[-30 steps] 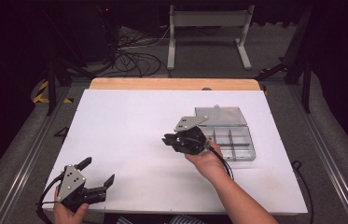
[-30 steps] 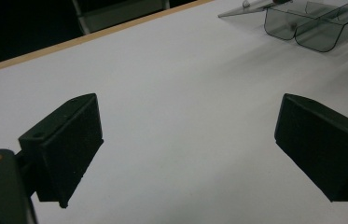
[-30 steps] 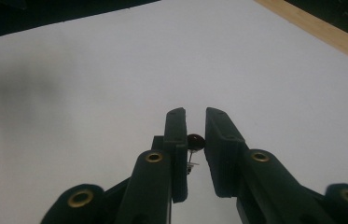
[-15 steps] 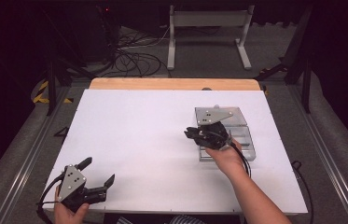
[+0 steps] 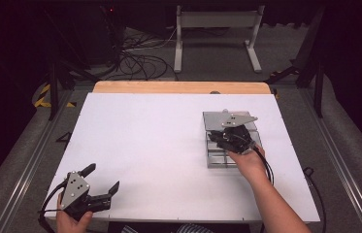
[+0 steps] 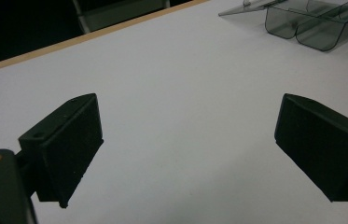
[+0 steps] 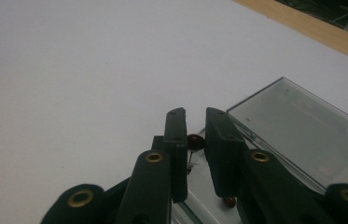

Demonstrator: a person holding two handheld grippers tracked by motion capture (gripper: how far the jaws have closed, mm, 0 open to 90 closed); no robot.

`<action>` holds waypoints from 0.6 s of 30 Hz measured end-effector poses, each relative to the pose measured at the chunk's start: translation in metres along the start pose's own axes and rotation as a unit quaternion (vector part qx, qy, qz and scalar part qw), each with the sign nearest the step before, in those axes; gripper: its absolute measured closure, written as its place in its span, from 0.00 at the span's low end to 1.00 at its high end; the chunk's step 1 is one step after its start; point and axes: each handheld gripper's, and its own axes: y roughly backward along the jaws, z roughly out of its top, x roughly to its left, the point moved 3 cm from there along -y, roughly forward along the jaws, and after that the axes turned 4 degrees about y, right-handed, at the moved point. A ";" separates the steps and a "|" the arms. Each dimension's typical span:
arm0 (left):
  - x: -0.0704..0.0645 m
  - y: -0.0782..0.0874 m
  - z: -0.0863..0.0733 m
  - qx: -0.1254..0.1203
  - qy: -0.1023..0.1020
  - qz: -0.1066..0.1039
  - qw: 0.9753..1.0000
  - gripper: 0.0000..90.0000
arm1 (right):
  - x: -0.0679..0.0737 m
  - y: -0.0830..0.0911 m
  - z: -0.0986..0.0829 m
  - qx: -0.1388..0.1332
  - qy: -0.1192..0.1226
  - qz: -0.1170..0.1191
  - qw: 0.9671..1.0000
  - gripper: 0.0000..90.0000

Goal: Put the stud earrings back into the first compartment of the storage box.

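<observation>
A clear plastic compartment box (image 5: 216,159) lies on the right half of the white table (image 5: 144,131), its lid (image 7: 297,126) folded open flat behind it. My right gripper (image 5: 216,139) hovers over the box's left side. In the right gripper view its jaws stand almost together (image 7: 195,114), and a small dark red component (image 7: 195,141) with thin wire legs sits between them. A second red bead (image 7: 229,201) lies below in the box. My left gripper (image 5: 104,176) rests at the table's front left corner, jaws wide open (image 6: 188,154) with nothing between them.
The box (image 6: 311,28) appears far off at the top right of the left gripper view. A wooden strip (image 5: 178,87) runs along the table's far edge. Beyond it are cables (image 5: 135,58) and a metal stand (image 5: 217,34) on the floor.
My right gripper has moved right, from the bare table beside the box to above the box's left compartments. The left gripper has stayed put.
</observation>
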 end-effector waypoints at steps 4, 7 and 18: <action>0.000 0.000 0.000 0.001 -0.002 0.000 1.000 0.09 | -0.009 -0.002 -0.007 0.011 -0.007 -0.009 1.000 0.88; 0.000 0.000 0.000 0.000 -0.001 0.000 1.000 0.09 | -0.014 -0.006 -0.012 0.022 -0.013 -0.011 1.000 0.88; 0.000 0.000 0.000 0.001 -0.005 0.002 1.000 0.09 | -0.021 -0.013 -0.018 0.036 -0.019 -0.020 0.999 0.79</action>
